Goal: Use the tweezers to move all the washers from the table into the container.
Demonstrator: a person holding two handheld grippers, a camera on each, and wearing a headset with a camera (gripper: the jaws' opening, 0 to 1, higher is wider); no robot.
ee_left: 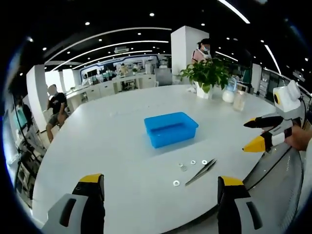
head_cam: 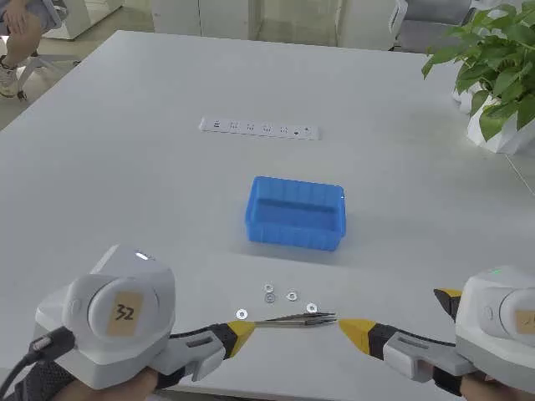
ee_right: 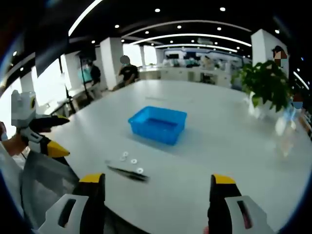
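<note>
Head view shows slim silver metal tweezers (head_cam: 294, 319) lying at near edge of white table (head_cam: 125, 167) between left gripper (ee_left: 158, 195) and right gripper (ee_right: 157, 179), both jaws apart and empty, small flat metal washers (head_cam: 269, 292) just beyond, blue plastic container (head_cam: 296, 213) farther; tweezers likely light, springy, slippery, grip mid-arms.

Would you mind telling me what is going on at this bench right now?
A person holds a gripper in each hand over a white table. The left gripper and the right gripper are both open and hold nothing. The tweezers lie on the table between them, with five washers scattered close by. The blue container sits further back; I see no washer in it.
</note>
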